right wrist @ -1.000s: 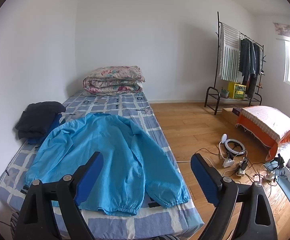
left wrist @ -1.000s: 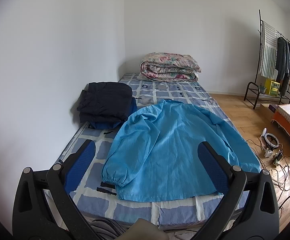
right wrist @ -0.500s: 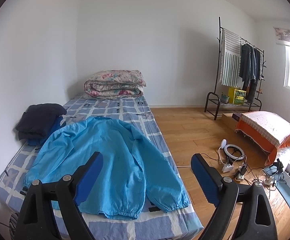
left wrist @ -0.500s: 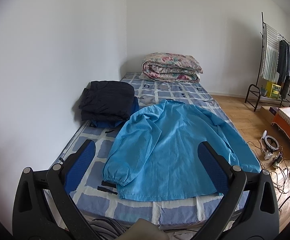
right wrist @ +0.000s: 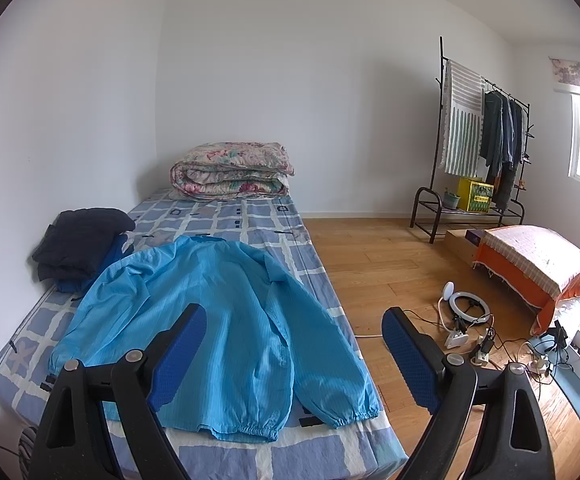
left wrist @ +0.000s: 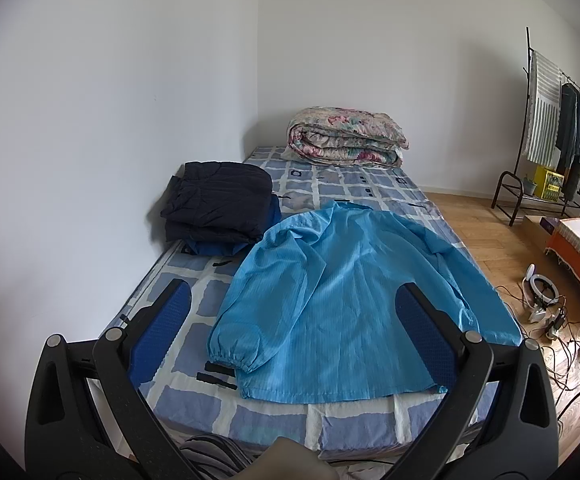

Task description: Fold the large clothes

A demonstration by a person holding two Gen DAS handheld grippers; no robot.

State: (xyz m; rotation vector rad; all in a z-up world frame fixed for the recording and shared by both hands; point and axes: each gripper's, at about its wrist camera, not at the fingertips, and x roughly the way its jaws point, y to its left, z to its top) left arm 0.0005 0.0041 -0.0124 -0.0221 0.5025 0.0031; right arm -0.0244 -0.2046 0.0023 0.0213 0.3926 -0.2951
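Blue jacket (left wrist: 342,304): spread flat on the bed (left wrist: 330,428), collar far, hem near, lengthwise ahead of both tongs. Left tongs (left wrist: 290,320) and right tongs (right wrist: 290,344) released, empty; the right ones face the right sleeve.

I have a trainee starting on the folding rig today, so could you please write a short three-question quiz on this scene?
1. True or false: the blue jacket lies spread flat on the bed.
2. What sits at the bed's far end? A) floral quilt B) suitcase C) lamp
3. What is the left gripper holding?

Key: 1 true. 2 A, the floral quilt. 3 Nothing; its jaws stand open, as do those of the right gripper.
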